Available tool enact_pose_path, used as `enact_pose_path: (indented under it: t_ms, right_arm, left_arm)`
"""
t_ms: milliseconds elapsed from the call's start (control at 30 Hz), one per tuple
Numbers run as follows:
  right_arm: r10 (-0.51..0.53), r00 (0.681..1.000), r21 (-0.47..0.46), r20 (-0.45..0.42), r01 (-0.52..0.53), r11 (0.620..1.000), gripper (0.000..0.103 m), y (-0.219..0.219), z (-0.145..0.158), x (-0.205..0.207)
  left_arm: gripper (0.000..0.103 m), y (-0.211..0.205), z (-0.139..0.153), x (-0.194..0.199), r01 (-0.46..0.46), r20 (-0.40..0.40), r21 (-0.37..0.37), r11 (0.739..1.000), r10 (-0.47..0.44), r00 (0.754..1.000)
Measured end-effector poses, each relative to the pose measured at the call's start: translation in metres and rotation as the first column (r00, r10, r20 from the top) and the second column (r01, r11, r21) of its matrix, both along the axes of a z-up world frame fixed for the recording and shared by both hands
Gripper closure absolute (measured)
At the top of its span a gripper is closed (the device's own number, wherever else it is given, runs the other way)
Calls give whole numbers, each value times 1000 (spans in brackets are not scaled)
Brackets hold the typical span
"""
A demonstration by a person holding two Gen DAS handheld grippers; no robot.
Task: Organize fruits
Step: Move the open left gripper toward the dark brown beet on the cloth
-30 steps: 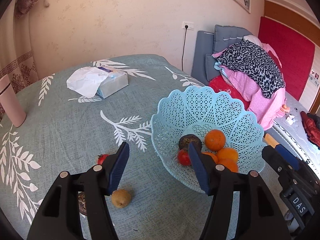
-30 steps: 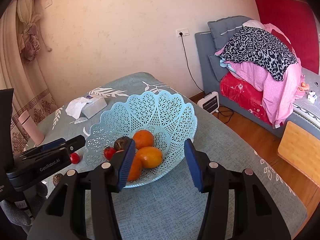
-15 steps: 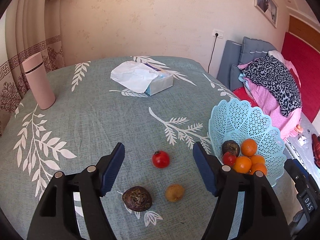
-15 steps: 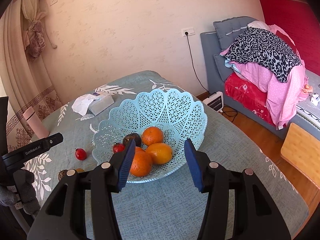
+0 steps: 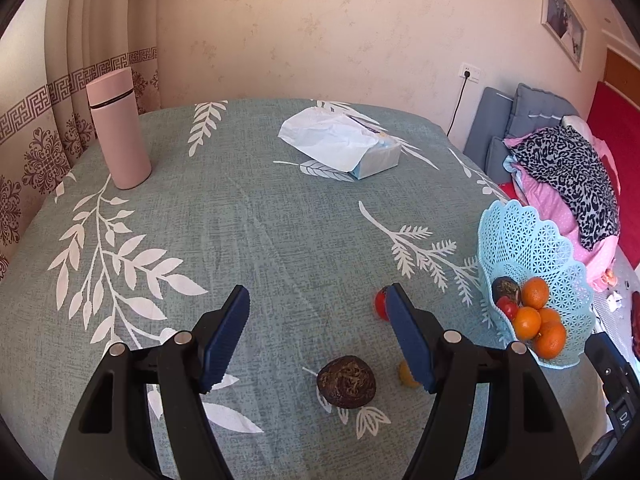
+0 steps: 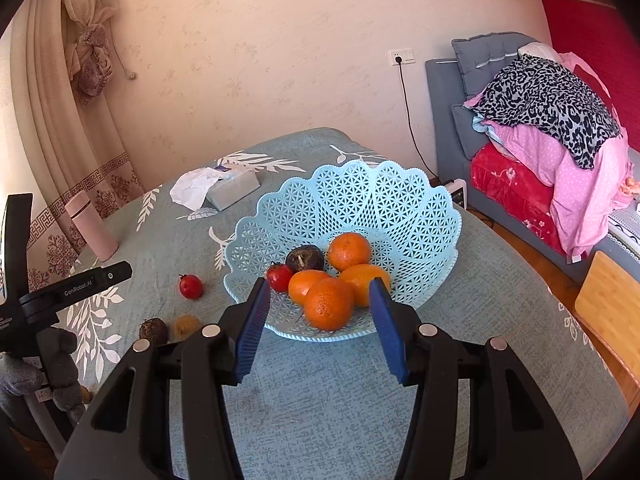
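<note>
Beside the pale blue basket (image 6: 400, 200), on its left as the right wrist view shows it, three fruits lie loose on the worktop (image 5: 260, 240): a red fruit (image 6: 191, 286) nearest the basket rim, a small yellow-brown fruit (image 6: 188, 325) farther out, and a dark wrinkled fruit (image 5: 346, 381) just beside that one. Inside the basket sit four oranges (image 6: 329, 308), one dark fruit and one small red one. The left tool (image 5: 316, 338) hangs over the loose fruits, its jaws having just been opening, now spread with nothing between the pads; the dark wrinkled fruit lies below and slightly ahead of the gap, while the red fruit is half hidden behind the right-hand pad. The right tool (image 6: 318, 322) hovers at the basket's near rim, jaws parted and empty. The step in hand looks like the reach for the next loose fruit, most likely the dark one. That calls for lowering the left tool so the pads straddle the fruit, closing gently on its round sides, then carrying it over the basket rim without knocking the oranges.
</note>
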State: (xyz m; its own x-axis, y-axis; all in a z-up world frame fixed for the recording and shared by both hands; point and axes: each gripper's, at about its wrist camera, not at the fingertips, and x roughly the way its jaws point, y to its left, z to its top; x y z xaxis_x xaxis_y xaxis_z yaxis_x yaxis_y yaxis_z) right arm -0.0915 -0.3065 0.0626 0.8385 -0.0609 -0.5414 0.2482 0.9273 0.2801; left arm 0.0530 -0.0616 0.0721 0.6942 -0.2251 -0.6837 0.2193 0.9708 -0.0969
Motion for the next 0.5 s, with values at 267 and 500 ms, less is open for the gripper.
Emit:
enact_pose_path:
  t_ms: [267,500]
  right_arm:
    - [54,998,-4,-13,-54,999,50,19,-2,2]
    - [97,995,-5,-32,-97,995,50,31,-7,7]
  left_arm:
    - [33,-5,-32,-6,37,-74,36,999,-35,997]
    - [33,-12,-48,-10,66,-108,58,996,-60,992]
